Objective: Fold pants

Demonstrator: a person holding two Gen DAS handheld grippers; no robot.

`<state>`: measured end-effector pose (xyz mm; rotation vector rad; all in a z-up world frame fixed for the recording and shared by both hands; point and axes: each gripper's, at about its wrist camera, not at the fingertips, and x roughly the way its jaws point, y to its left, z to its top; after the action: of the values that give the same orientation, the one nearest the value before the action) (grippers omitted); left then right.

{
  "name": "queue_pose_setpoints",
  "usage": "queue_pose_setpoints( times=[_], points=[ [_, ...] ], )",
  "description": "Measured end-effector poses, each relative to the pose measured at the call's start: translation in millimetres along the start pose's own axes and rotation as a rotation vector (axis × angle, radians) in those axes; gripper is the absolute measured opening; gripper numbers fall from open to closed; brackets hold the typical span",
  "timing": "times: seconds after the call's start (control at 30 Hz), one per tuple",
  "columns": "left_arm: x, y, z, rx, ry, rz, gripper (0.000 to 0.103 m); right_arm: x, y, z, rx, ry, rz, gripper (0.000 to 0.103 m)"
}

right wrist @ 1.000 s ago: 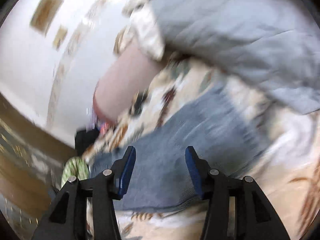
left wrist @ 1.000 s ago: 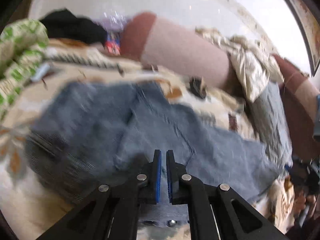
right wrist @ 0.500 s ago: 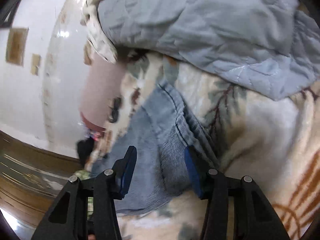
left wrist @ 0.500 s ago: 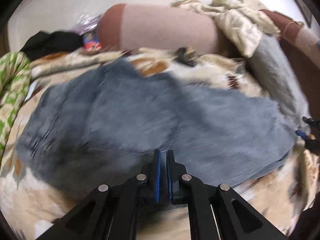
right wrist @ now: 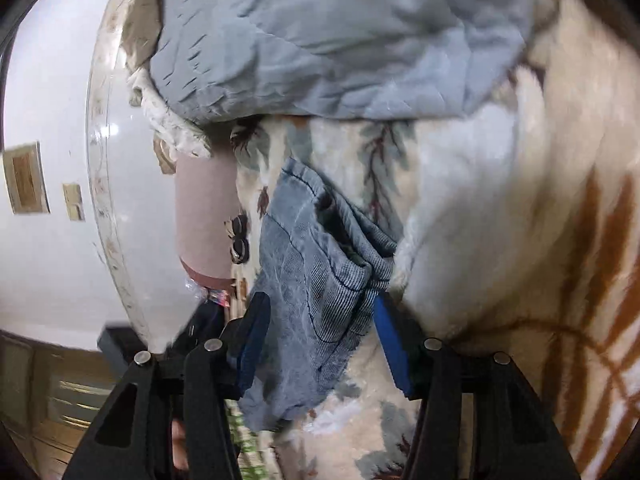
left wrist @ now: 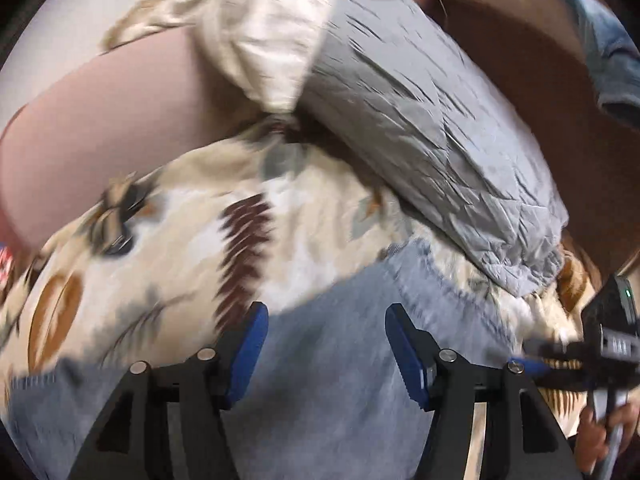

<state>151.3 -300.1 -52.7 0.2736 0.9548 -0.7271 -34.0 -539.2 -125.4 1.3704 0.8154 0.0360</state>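
One grey quilt (right wrist: 320, 40) heaped beyond jeans (right wrist: 316, 280), pink bolster (right wrist: 204, 216) alongside

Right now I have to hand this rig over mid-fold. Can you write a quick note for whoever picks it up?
Left claw: open, jaws have just been opening, nothing gripped; it hovers over the blue denim pants, which lie beneath the gap.
Right claw: open, jaws have just been widening slightly; the waistband end of the pants lies between the pads, not pinched.
Pants lie on the patterned blanket, below the grey quilt and beside the pink bolster.
Done: the pants look doubled over at least once; the exact fold count is unclear.
Left: regrip, finish folding, flatten.
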Motion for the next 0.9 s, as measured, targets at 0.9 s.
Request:
queue_pose_setpoints(
  times=[0.9],
  points=[
    [108.0,-61.5,52.2,0.242,0.27,-0.265,0.041,-8.3,-20.5,14.9,0.077,0.022,0.099,0.056]
  ],
)
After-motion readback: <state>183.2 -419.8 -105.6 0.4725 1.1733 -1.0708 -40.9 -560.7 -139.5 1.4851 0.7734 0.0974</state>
